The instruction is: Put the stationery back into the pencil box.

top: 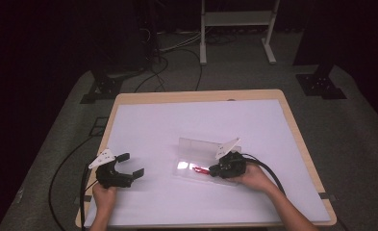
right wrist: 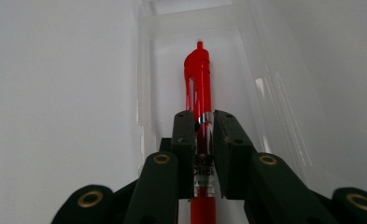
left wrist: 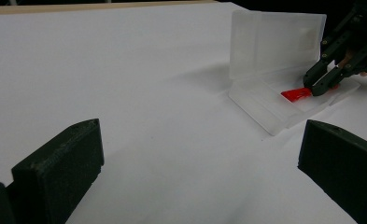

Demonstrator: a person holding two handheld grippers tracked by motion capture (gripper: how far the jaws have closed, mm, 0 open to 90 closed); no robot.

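Right gripper (right wrist: pixel 203 140) pinching red pen (right wrist: pixel 199 81) over clear case (right wrist: pixel 265 93); left gripper (top: pixel 129 164) spread, well apart.

Glossy red plastic pen (right wrist: pixel 199 88) (metal band), frosted translucent plastic case (left wrist: pixel 274 56), matt white tabletop (top: pixel 177 125).

Two hand-held grippers are out on the one worktop (top: pixel 143 125): the left hand-held gripper (top: pixel 130 165), jaws spread wide with nothing between them, sits well to the left of the case, and the right hand-held gripper (top: pixel 210 171) reaches into it. One clear plastic case (top: pixel 196 147) stands open, lid upright. One red pen (right wrist: pixel 198 84) lies inside the case, clamped between the right jaws. Two hands, one on each gripper.
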